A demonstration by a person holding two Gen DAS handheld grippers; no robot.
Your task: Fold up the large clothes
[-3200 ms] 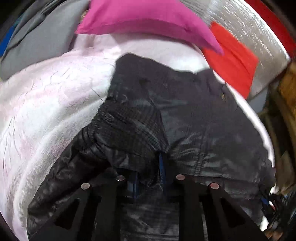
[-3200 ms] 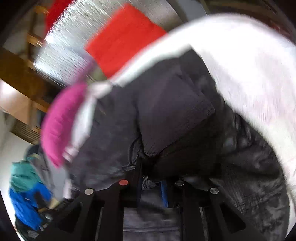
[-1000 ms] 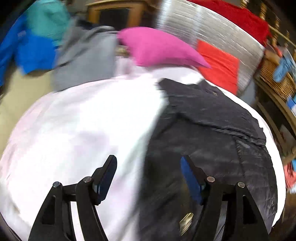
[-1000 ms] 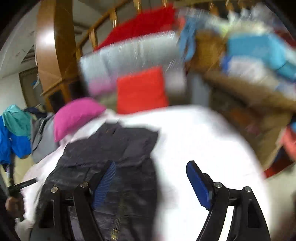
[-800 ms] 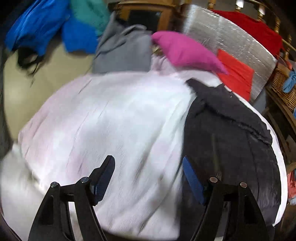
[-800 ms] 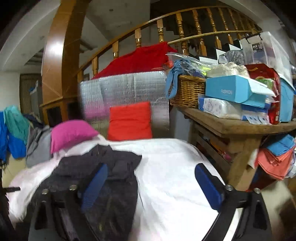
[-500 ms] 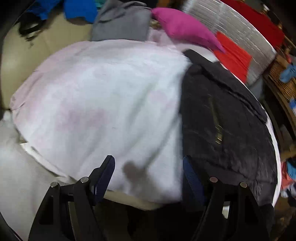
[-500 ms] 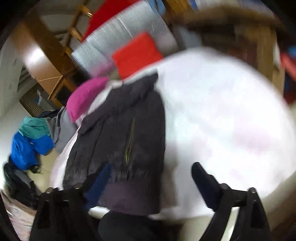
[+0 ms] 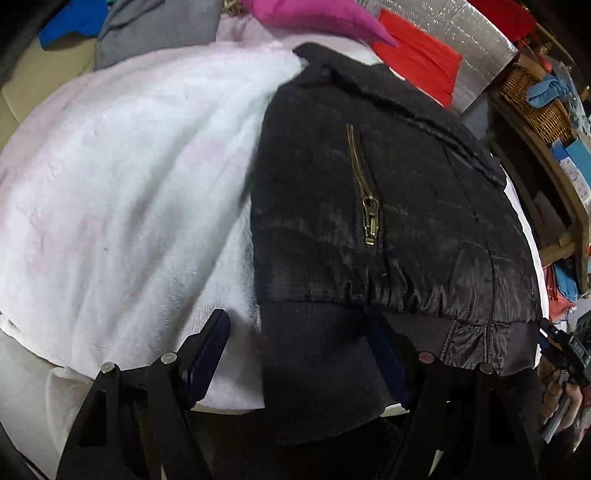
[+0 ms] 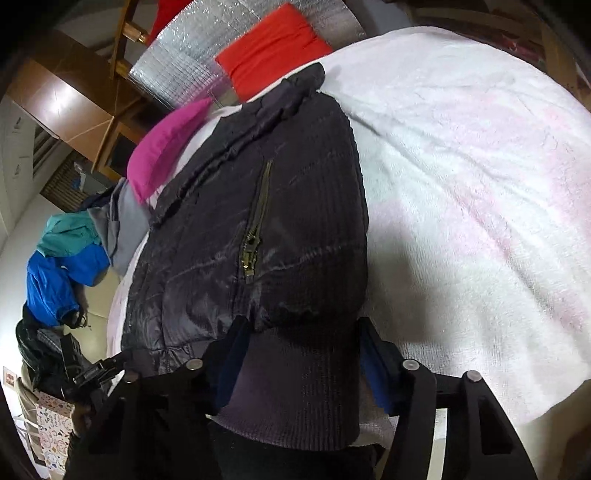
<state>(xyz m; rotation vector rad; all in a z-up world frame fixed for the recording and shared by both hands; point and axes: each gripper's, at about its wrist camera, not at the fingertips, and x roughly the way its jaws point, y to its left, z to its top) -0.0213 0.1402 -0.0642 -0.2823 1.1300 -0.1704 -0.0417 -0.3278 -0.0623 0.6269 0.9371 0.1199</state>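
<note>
Straddling the ribbed hem of the black jacket (image 9: 388,229), the left gripper (image 9: 303,354) has its fingers spread wide with nothing clamped — the hem's left corner lies in the gap between the blue pads, and whether cloth touches either pad cannot be told. The right gripper (image 10: 303,354) is likewise wide open, its fingers standing either side of the knitted hem band (image 10: 295,391) without closing on it. The jacket lies flat, folded to a narrow panel, on the white fleece blanket (image 9: 122,177) that covers the bed; its hem hangs at the near edge and its collar points away. A brass zipper (image 9: 364,192) runs up the quilted front, its pull at the near end. Beyond the collar sit a pink pillow (image 9: 314,14) and a red cushion (image 10: 269,51), the cushion leaning on a silver foil panel (image 10: 184,59). Farther off in the right wrist view — grey, teal and blue garments (image 10: 70,254) heaped together
</note>
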